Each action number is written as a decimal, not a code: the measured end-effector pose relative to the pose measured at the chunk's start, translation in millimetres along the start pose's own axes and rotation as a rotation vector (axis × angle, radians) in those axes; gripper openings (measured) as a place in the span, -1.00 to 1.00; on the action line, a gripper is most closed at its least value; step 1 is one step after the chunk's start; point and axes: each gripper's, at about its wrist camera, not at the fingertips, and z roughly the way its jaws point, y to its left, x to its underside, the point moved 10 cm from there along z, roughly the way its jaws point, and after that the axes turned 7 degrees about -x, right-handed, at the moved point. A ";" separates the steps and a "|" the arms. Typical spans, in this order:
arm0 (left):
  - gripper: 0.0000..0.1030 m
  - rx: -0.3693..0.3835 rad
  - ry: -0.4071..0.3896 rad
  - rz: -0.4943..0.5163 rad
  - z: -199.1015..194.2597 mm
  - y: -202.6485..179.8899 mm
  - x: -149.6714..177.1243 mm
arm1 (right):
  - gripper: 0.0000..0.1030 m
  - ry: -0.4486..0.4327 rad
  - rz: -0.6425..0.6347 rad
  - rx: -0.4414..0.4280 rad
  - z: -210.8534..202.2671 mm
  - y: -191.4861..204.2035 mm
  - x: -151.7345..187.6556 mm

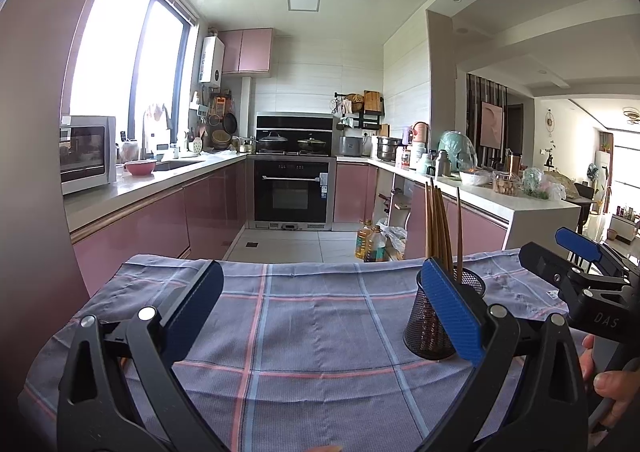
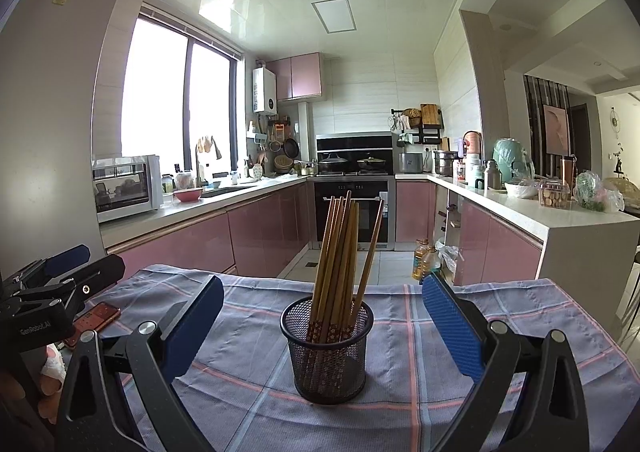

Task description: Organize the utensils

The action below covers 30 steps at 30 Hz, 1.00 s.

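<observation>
A black mesh cup (image 2: 328,352) stands upright on the checked cloth (image 2: 400,392), holding several wooden chopsticks (image 2: 340,252) that lean a little. My right gripper (image 2: 323,326) is open, its blue pads on either side of the cup and apart from it. In the left wrist view the same cup (image 1: 430,326) sits at the right, partly hidden behind a pad, with chopsticks (image 1: 440,228) rising above it. My left gripper (image 1: 322,312) is open over bare cloth (image 1: 300,332). The right gripper's body (image 1: 580,268) shows at the right edge, the left gripper's body (image 2: 52,292) at the left edge.
A red phone (image 2: 94,318) lies on the cloth near the left edge. Beyond the table's far edge is a kitchen floor with oil bottles (image 2: 426,258), pink cabinets, an oven (image 2: 352,208) and cluttered counters (image 2: 560,212). A hand (image 1: 608,384) holds the right gripper.
</observation>
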 end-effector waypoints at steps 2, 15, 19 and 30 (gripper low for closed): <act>0.89 -0.001 -0.001 0.000 -0.2 0.4 0.0 | 0.87 -0.001 -0.001 0.003 0.0 -0.1 -0.1; 0.89 -0.005 0.003 -0.003 0.8 0.6 1.5 | 0.87 -0.011 -0.006 0.018 -2.8 -1.1 -0.1; 0.89 -0.004 0.003 -0.004 0.8 0.2 1.8 | 0.87 -0.009 -0.005 0.021 -2.2 -1.3 0.6; 0.89 -0.005 0.003 -0.003 1.0 0.7 1.6 | 0.87 -0.011 -0.002 0.023 -2.7 -2.0 1.0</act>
